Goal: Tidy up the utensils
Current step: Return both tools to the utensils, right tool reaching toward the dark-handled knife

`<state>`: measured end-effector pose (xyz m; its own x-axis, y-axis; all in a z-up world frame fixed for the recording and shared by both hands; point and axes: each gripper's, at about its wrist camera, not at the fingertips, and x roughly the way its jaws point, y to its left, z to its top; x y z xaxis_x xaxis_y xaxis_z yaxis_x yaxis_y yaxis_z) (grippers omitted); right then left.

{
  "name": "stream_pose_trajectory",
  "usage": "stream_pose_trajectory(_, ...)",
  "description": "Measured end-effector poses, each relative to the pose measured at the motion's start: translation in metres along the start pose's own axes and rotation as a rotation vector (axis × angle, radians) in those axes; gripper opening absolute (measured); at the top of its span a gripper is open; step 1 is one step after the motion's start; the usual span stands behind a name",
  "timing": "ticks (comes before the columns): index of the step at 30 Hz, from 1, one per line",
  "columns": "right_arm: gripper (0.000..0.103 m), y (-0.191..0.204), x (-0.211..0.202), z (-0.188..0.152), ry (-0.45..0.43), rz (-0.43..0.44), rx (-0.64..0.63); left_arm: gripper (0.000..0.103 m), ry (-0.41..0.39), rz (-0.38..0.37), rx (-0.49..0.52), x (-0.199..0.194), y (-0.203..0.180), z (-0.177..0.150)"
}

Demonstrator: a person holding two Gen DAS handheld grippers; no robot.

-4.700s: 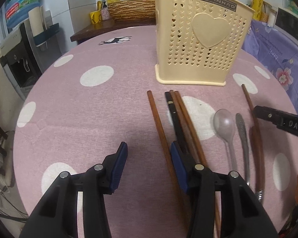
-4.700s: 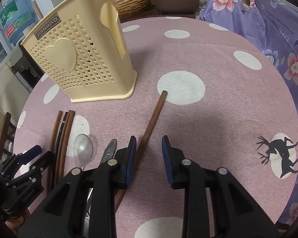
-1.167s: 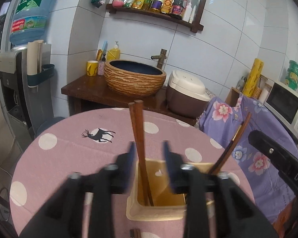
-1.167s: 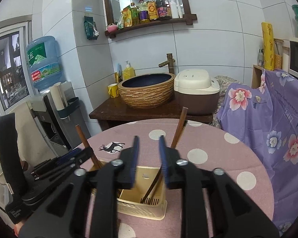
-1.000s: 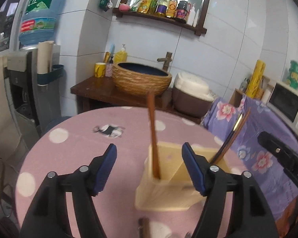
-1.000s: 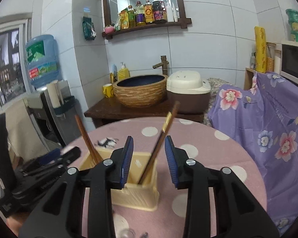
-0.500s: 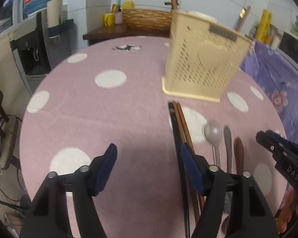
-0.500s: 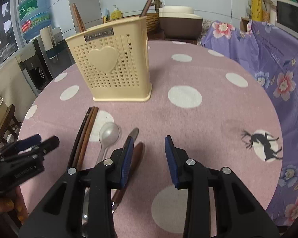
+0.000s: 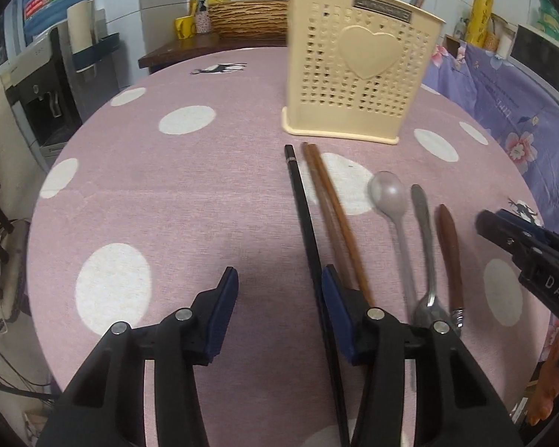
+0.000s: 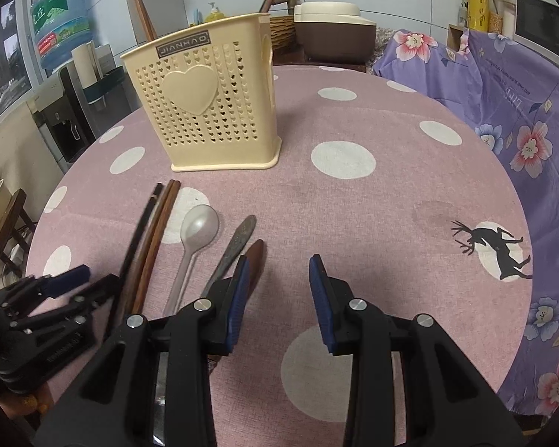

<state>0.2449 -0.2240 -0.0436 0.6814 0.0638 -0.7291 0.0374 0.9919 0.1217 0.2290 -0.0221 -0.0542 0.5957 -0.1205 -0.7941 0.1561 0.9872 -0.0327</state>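
A cream utensil holder (image 9: 357, 70) with a heart front stands on the pink dotted table (image 9: 167, 186); it also shows in the right wrist view (image 10: 205, 111). Two chopsticks poke out of its top (image 10: 143, 18). In front lie a black chopstick (image 9: 303, 223), brown chopsticks (image 9: 335, 208), a pale spoon (image 9: 389, 193), a metal utensil (image 9: 423, 223) and a brown-handled utensil (image 9: 449, 246). My left gripper (image 9: 279, 294) is open and empty, its right finger beside the black chopstick. My right gripper (image 10: 279, 290) is open and empty, its left finger over the brown handle (image 10: 255, 257).
A purple flowered cloth (image 10: 503, 93) covers furniture to the right of the table. A water dispenser (image 9: 48, 85) stands to the left. A woven basin (image 9: 248, 18) and a rice cooker (image 10: 333, 33) sit on a counter behind.
Both grippers let go of a chopstick each in the holder, opened, and came down low over the table in front of the lying utensils.
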Motion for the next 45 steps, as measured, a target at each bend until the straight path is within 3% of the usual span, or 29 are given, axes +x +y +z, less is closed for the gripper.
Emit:
stream_pose_trajectory(8, 0.034, 0.006, 0.009, -0.003, 0.054, 0.04, 0.032, 0.047, -0.039, -0.005, -0.092, -0.009, 0.026, 0.013)
stream_pose_trajectory(16, 0.034, 0.02, 0.026, -0.005, 0.118, 0.035, 0.048, 0.047, -0.048, -0.006, -0.082, -0.003, 0.018, 0.019)
stream_pose_trajectory(19, 0.032, 0.026, 0.03, -0.004, 0.11, -0.003, 0.034, 0.047, -0.047, -0.004, -0.079, -0.002, 0.017, 0.019)
stream_pose_trajectory(23, 0.02, 0.026, 0.034, 0.0, 0.101, -0.025, 0.034, 0.047, -0.039, 0.0, -0.07, 0.002, 0.018, 0.021)
stream_pose_trajectory(27, 0.017, 0.018, 0.034, 0.004, 0.105, 0.007, 0.039, 0.047, -0.027, -0.004, -0.074, 0.006, 0.021, 0.025)
stream_pose_trajectory(35, 0.016, 0.001, 0.033, 0.012, 0.085, -0.033, 0.026, 0.047, 0.009, -0.038, -0.041, 0.023, 0.001, 0.039)
stream_pose_trajectory(45, 0.016, -0.001, 0.037, 0.01, 0.09, -0.012, 0.029, 0.028, 0.013, 0.02, -0.026, 0.046, -0.013, 0.05)
